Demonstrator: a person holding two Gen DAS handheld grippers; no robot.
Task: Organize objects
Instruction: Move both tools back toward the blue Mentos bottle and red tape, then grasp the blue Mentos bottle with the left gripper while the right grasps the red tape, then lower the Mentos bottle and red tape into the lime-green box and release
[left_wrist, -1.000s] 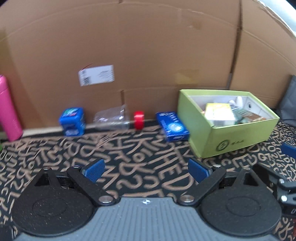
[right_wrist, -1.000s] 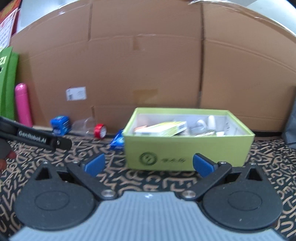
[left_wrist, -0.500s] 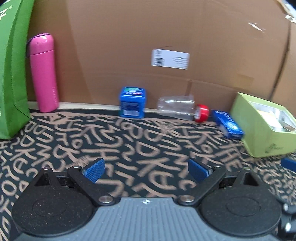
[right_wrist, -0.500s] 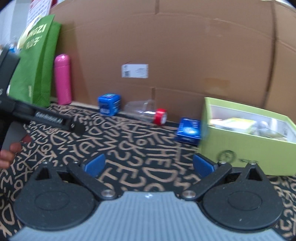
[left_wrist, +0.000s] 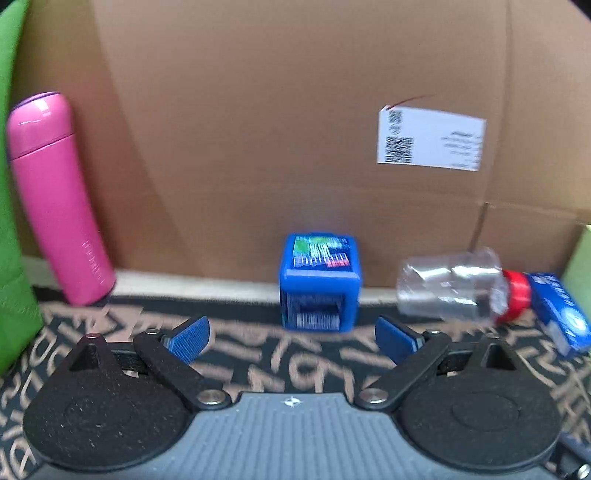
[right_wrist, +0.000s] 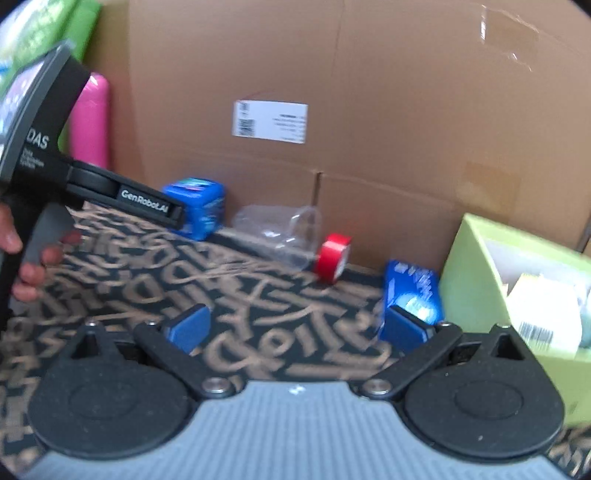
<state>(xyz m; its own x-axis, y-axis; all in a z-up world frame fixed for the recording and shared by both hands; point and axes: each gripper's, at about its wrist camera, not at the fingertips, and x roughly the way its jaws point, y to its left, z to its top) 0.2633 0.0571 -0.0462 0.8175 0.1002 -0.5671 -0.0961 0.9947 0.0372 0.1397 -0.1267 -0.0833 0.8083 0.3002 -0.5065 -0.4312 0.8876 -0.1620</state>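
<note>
A blue cube-shaped box (left_wrist: 319, 282) stands against the cardboard wall, just ahead of my open, empty left gripper (left_wrist: 291, 338). It also shows in the right wrist view (right_wrist: 201, 206). A clear plastic bottle with a red cap (left_wrist: 454, 291) lies on its side to its right, also in the right wrist view (right_wrist: 284, 236). A flat blue carton (left_wrist: 561, 317) lies beyond the cap, and in the right wrist view (right_wrist: 412, 291) it sits by the right fingertip. My right gripper (right_wrist: 295, 328) is open and empty. The lime-green box (right_wrist: 476, 288) holds several items at the right.
A pink flask (left_wrist: 55, 199) stands at the left by a green bag (left_wrist: 14, 258). The cardboard wall (left_wrist: 295, 129) closes the back. The patterned black mat (right_wrist: 258, 295) covers the table. The left gripper's body (right_wrist: 92, 184) and a hand cross the right wrist view's left side.
Both grippers have swung left and moved closer to the wall. The blue cube box is now centred before the left gripper. The green box has slid to the right edge.
</note>
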